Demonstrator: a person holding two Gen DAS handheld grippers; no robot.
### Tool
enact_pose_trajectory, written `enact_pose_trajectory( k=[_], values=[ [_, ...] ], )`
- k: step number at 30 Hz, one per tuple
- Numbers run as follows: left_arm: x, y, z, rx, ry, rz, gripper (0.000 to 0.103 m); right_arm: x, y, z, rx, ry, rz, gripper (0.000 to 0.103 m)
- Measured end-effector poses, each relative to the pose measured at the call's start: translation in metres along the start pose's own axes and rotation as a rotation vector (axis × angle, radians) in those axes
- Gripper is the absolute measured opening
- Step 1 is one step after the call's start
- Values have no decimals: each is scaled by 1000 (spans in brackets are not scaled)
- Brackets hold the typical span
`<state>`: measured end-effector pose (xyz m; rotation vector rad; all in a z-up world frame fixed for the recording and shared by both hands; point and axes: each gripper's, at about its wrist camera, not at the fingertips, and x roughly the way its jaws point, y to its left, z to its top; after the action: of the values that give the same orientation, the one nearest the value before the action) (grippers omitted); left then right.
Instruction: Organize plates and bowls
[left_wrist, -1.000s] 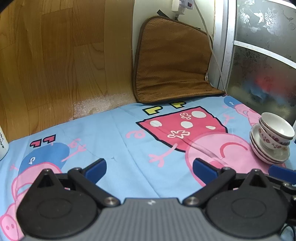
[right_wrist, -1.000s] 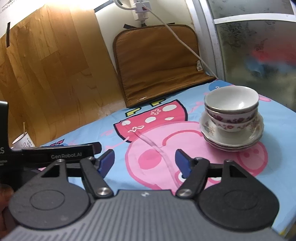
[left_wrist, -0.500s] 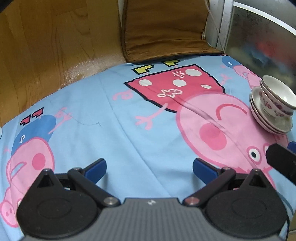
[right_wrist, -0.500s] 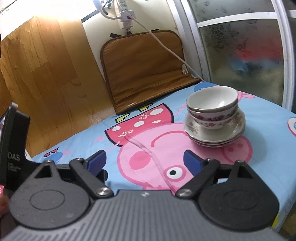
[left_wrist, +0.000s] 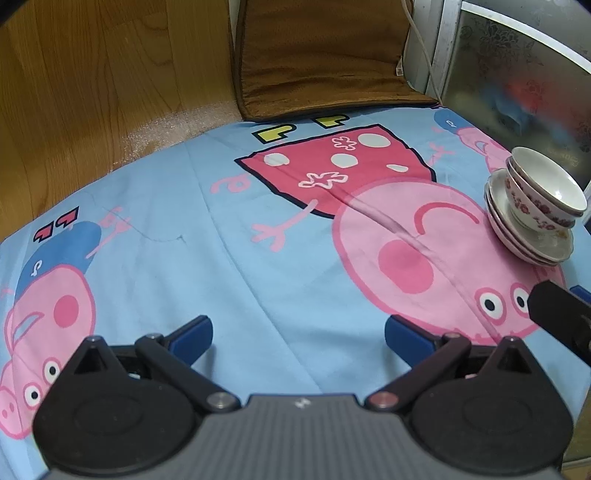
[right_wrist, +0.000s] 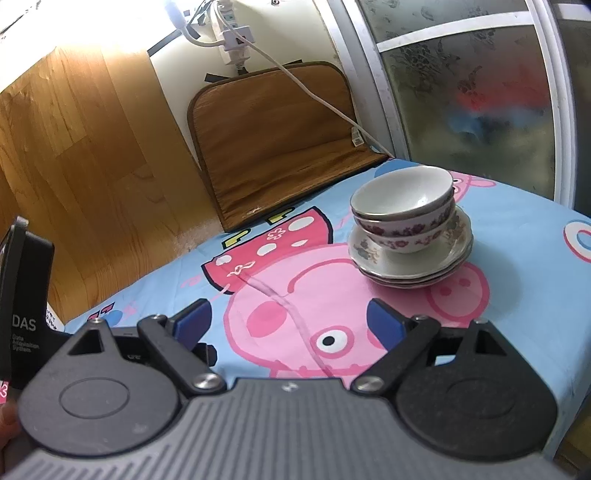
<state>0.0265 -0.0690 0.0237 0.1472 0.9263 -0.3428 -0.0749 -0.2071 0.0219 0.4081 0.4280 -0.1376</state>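
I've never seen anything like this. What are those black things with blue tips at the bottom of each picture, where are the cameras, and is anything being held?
There is no robot here: a person holds a two-finger tool, a gripper, in each hand. Each carries a camera looking out along its fingers. One picture is from the left gripper, the other from the right gripper. Both are open and hold nothing. On the cartoon-printed cloth stands one pile: two nested bowls on stacked plates. A brown cushion leans against the wall behind. The black piece at the left view's right edge appears to be the other gripper.
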Motion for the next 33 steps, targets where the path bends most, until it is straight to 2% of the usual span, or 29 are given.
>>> enact_pose_trajectory(
  k=[12, 19, 23, 29, 33],
  values=[
    [-3, -9, 0, -3, -4, 0, 103, -2, -11, 1, 24, -9, -1, 94],
    [-11, -14, 1, -13, -12, -48, 103, -5, -15, 2, 23, -36, -32, 102],
    [-27, -11, 0, -46, -92, -107, 103, -6, -16, 2, 16, -50, -51, 103],
    [-52, -9, -2, -43, -246, -96, 103, -8, -14, 3, 0, -59, -65, 103],
    [-60, -3, -2, -74, -297, -115, 103, -7, -12, 2, -10, -40, -85, 103]
  ],
)
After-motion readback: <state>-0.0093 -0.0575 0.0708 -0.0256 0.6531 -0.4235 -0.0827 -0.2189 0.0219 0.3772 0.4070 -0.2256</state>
